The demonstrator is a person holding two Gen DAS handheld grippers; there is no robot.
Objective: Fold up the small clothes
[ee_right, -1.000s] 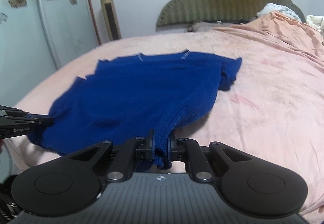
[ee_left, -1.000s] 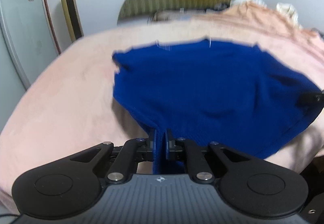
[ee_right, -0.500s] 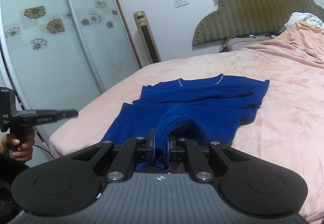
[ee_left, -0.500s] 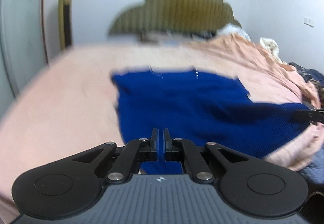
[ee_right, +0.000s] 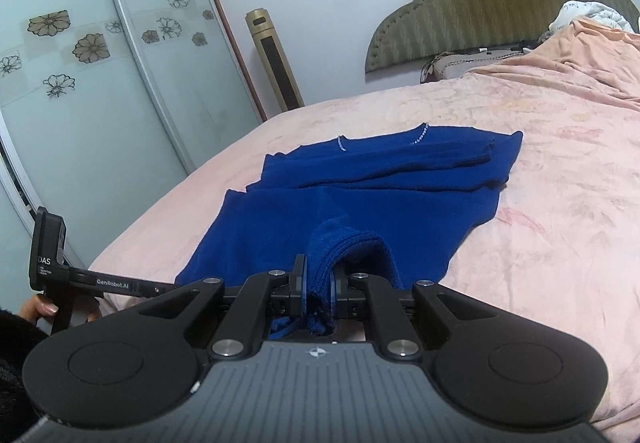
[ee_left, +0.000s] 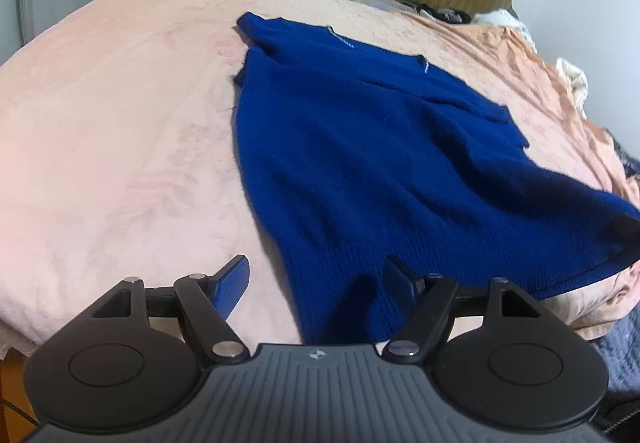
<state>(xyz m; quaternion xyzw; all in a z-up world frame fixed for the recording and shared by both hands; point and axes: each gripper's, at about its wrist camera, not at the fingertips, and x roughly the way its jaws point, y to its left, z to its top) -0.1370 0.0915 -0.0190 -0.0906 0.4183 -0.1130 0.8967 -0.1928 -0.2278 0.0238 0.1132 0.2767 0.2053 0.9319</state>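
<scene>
A dark blue knit sweater point(ee_left: 360, 147) lies spread on the pink bed, neckline toward the headboard. My left gripper point(ee_left: 318, 279) hangs over its near left hem corner. Its jaws are opening wide; the cloth lies slack between them and neither pad presses on it. My right gripper point(ee_right: 318, 283) is shut on a bunched fold of the sweater point(ee_right: 360, 195) at the near hem and holds it a little above the bed. In the right wrist view a hand point(ee_right: 40, 309) grips the left gripper's handle at the far left.
The pink blanket point(ee_right: 540, 203) covers the whole bed, crumpled toward the right. A padded olive headboard point(ee_right: 500, 3) and pillows stand at the far end. Glass sliding doors point(ee_right: 100, 83) and a gold tower fan point(ee_right: 276, 59) line the left wall.
My left gripper has opened and let go of the hem, tipping down toward the bed. The right gripper rose a little, still holding its fold.
</scene>
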